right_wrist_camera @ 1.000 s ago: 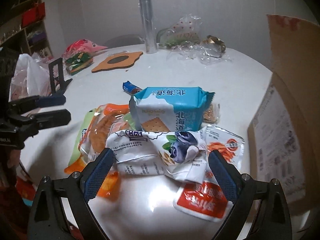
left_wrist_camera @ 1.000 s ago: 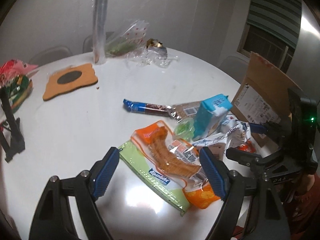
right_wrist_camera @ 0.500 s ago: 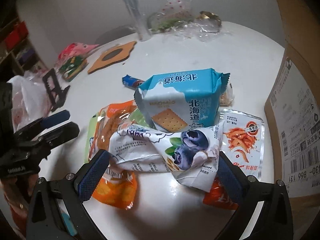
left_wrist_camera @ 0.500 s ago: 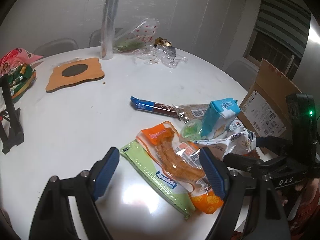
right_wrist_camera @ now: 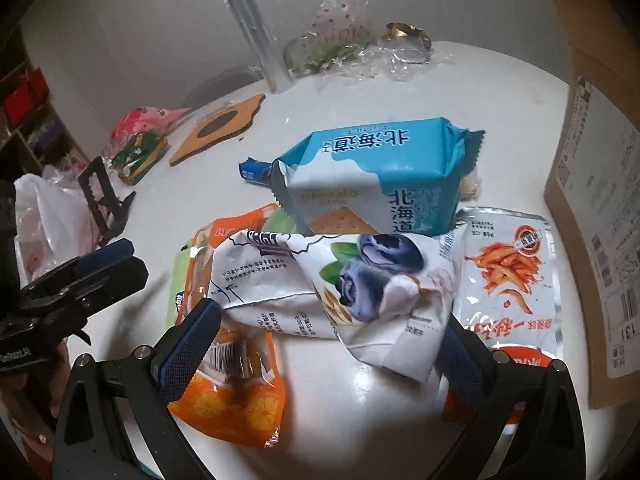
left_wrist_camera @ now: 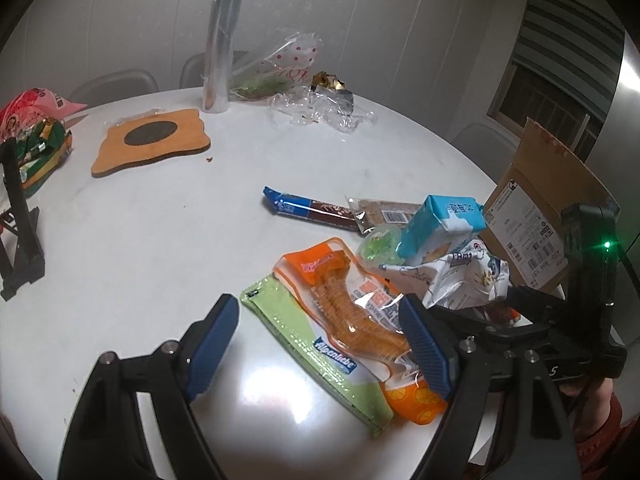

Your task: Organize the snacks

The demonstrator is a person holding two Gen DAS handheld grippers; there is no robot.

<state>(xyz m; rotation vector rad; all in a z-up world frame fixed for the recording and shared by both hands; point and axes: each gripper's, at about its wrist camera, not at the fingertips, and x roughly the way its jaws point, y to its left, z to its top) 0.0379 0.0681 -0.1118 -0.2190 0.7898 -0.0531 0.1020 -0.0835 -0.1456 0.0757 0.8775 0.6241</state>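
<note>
Straddling the white blueberry bag (right_wrist_camera: 332,284) with jaws spread wide and just opened further, nothing clamped, your right gripper (right_wrist_camera: 320,348) risks snagging the orange pouch (right_wrist_camera: 236,392) beneath that bag. The blue cracker pack (right_wrist_camera: 384,176) leans just behind it and may topple. Your left gripper (left_wrist_camera: 320,344), open and empty, hovers over the pouch.

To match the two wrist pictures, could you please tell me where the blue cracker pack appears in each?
Left wrist: blue cracker pack stands right of centre, beside the cardboard box.
Right wrist: it sits at upper centre, behind the white blueberry bag.
Shared landmark: the orange mat.
</note>
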